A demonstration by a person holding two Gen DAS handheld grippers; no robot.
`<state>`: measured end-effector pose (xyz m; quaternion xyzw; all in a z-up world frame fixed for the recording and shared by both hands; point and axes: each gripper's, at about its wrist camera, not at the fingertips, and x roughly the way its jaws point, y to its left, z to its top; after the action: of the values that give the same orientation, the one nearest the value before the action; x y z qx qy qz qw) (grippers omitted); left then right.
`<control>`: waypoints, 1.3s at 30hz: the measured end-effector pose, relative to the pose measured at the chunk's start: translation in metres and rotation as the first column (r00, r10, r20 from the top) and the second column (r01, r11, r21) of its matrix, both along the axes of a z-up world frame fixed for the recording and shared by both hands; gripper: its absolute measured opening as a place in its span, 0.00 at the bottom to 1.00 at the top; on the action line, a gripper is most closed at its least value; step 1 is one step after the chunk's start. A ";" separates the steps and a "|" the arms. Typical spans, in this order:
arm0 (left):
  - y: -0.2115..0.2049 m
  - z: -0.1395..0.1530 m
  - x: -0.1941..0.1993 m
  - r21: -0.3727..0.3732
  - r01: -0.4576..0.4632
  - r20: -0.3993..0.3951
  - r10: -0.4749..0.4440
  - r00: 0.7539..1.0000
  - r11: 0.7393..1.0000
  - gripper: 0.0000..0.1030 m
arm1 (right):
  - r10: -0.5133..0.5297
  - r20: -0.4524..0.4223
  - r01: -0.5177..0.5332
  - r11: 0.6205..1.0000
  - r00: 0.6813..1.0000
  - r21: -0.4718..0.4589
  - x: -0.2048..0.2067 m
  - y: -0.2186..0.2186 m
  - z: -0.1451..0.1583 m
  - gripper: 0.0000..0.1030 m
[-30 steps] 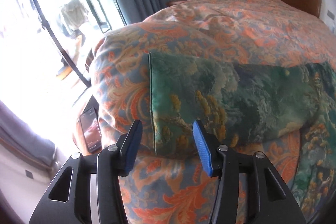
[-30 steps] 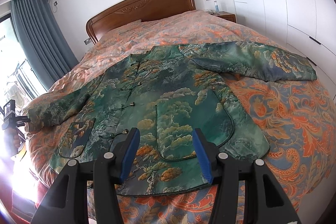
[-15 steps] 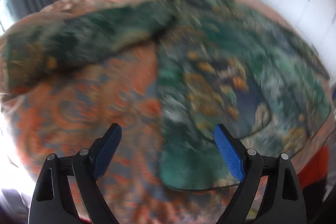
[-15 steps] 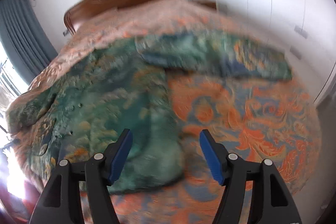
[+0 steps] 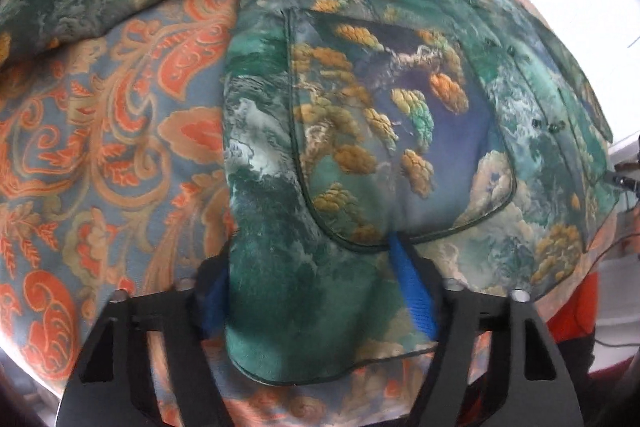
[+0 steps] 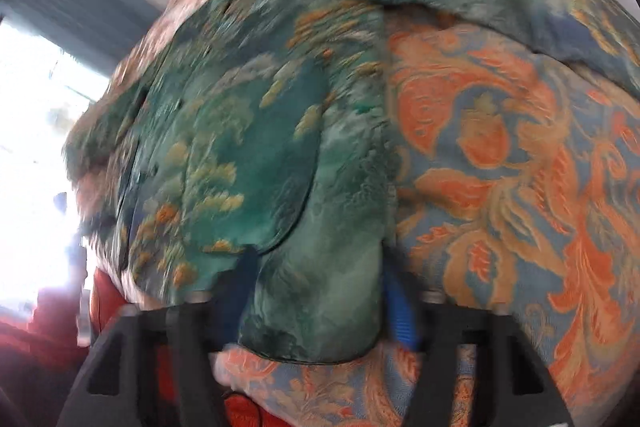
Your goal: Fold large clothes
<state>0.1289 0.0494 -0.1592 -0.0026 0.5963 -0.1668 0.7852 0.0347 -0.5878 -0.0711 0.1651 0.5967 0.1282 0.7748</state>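
I'm closing both sets of fingers over the bottom hem corners of the green landscape-print brocade jacket [image 5: 384, 131], left gripper [image 5: 316, 291] and right gripper [image 6: 320, 291], so I can fold it up the orange paisley bed quilt [image 5: 112, 115].

Left tongs [image 5: 316, 291] pointing steeply down, black arms splayed at the bottom of the left wrist view, blue pads [image 5: 414, 301] straddling the hem corner of the green jacket [image 5: 400, 131], jaws closing with the cloth between them, left pad half hidden behind the fabric edge. Right tongs [image 6: 320, 301] likewise angled steeply down, blurred in the right wrist view, jaws closing around the opposite hem corner, blue pads [image 6: 400, 311] at either side of the cloth. Contact of pads with fabric not clear in either view.
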 end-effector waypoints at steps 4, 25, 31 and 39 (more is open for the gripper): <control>-0.005 0.001 0.004 0.005 -0.006 -0.023 0.006 1.000 1.000 0.20 | 0.069 -0.038 -0.071 0.996 0.997 -0.047 0.010 0.012 0.009 0.18; 0.027 0.035 -0.029 -0.046 -0.038 0.191 0.047 0.981 0.998 0.75 | -0.031 0.064 0.043 0.980 0.997 -0.192 -0.027 0.028 0.044 0.53; -0.019 0.121 -0.050 -0.124 -0.077 0.473 0.127 0.872 0.989 0.96 | -0.141 0.408 0.275 0.917 0.902 -0.290 -0.082 0.040 0.127 0.67; -0.148 0.183 -0.064 -0.208 -0.067 0.572 0.177 0.801 0.976 0.99 | -0.337 0.675 0.519 0.851 0.657 -0.081 -0.076 0.149 0.175 0.88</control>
<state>0.0645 -0.0990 0.0241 -0.0592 0.3062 -0.1608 0.9364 -0.0414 -0.4391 0.1034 0.1427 0.2524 -0.0932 0.9525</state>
